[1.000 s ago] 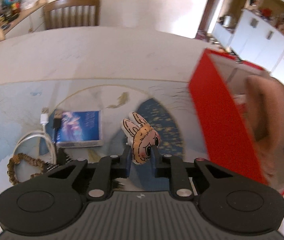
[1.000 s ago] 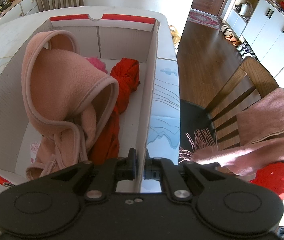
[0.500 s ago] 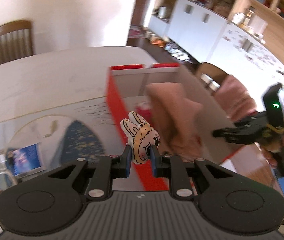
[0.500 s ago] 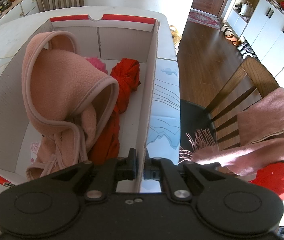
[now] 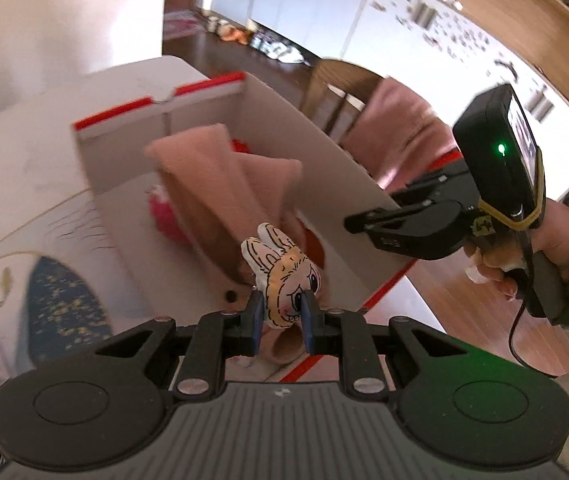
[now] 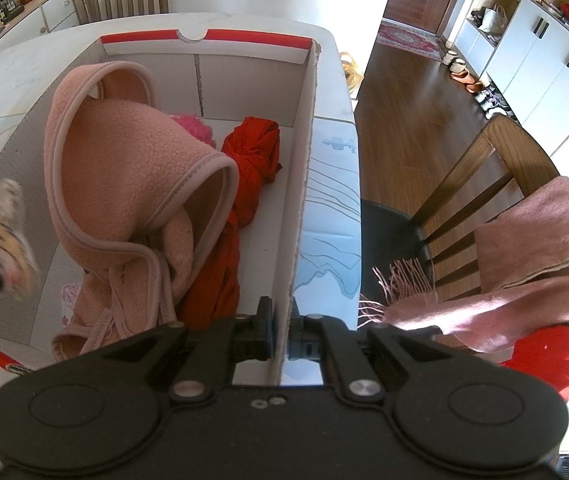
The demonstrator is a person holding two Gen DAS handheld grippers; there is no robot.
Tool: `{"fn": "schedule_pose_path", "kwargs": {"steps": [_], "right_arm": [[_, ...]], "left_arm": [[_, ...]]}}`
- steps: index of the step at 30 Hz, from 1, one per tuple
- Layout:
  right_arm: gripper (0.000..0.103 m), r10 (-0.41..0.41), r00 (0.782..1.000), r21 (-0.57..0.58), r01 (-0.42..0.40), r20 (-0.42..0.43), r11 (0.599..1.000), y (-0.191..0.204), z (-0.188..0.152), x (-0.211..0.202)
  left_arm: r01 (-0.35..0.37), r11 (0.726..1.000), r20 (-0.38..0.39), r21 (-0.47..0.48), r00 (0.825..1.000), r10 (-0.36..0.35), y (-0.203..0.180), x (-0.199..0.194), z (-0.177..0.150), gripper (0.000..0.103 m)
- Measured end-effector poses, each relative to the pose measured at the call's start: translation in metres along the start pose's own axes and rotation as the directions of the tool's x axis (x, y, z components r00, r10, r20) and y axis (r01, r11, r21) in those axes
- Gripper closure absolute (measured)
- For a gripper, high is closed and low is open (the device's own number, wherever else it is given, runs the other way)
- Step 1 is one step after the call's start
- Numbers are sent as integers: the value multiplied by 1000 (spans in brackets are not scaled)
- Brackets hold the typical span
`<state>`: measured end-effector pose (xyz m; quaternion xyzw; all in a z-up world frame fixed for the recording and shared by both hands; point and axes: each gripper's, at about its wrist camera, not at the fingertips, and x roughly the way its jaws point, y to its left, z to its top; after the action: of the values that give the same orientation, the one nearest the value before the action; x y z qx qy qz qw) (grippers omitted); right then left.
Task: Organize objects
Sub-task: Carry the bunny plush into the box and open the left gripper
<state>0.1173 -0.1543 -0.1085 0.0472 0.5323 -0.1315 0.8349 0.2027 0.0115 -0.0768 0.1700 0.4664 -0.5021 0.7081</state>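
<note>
Left gripper (image 5: 282, 317) clamped on plush toy (image 5: 284, 276), suspended over cardboard box (image 5: 316, 152) near edge. Right gripper (image 6: 281, 332) pinched on box side wall. Toy blurred, cropped in right wrist view. Box floor largely hidden by pink fleece (image 6: 124, 176).

left gripper (image 5: 281, 322) clamped, right gripper (image 6: 280, 334) pinched shut

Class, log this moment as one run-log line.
left gripper: shut on small plush bunny-eared doll | right gripper: shut on white cardboard box wall | doll above box
</note>
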Motion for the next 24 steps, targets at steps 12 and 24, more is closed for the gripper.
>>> {"fn": "schedule_pose_path", "kwargs": {"steps": [12,24], "right_arm": [[99,0,1000,0,0,0,1000,0,0,0],[99,0,1000,2,0,0,1000,1,0,0]], "left_arm": [[49,999,-141,12,989,-47,-10,56,19,85],[37,998,-225,50,974,-25,-9,88,28,84]]}}
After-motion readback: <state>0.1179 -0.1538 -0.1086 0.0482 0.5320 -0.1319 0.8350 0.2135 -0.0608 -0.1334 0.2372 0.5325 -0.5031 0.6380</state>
